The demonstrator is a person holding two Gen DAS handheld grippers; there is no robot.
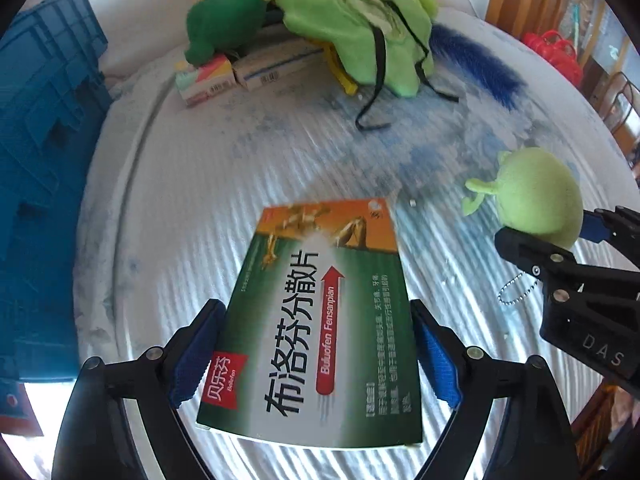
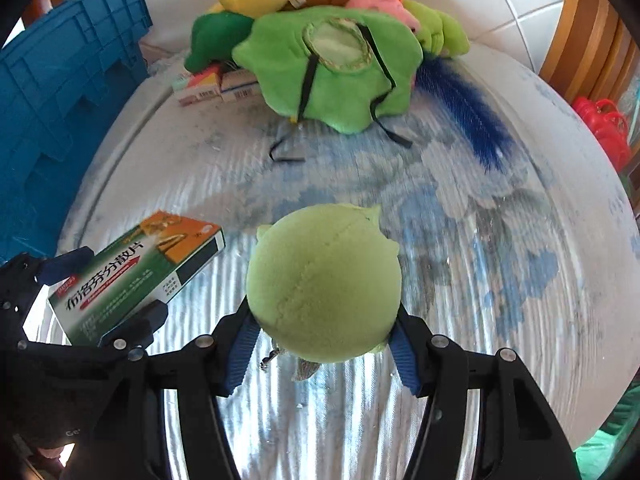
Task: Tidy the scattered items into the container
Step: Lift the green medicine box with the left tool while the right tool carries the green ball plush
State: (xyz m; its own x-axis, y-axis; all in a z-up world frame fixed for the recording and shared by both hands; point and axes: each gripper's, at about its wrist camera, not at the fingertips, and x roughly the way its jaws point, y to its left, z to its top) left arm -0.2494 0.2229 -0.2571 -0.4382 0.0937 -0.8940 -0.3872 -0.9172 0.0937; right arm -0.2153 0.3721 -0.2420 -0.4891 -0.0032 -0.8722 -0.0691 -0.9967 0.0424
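My left gripper (image 1: 316, 354) is shut on a green and orange medicine box (image 1: 316, 320) and holds it above the round table; the box also shows in the right wrist view (image 2: 136, 272). My right gripper (image 2: 322, 354) is shut on a round light-green plush ball (image 2: 324, 280) with a bead chain hanging under it; the ball also shows at the right of the left wrist view (image 1: 536, 196). A blue plastic crate (image 1: 40, 184) stands at the table's left edge, and it also shows in the right wrist view (image 2: 60, 100).
At the far side lies a pile of plush toys: a large green one with black straps (image 2: 332, 64), a dark green one (image 2: 212, 36), yellow, brown and pink ones. Two small medicine boxes (image 1: 240, 72) lie by the pile. A blue feather (image 2: 464, 108) lies to its right. A red basket (image 2: 600, 128) stands beyond the table.
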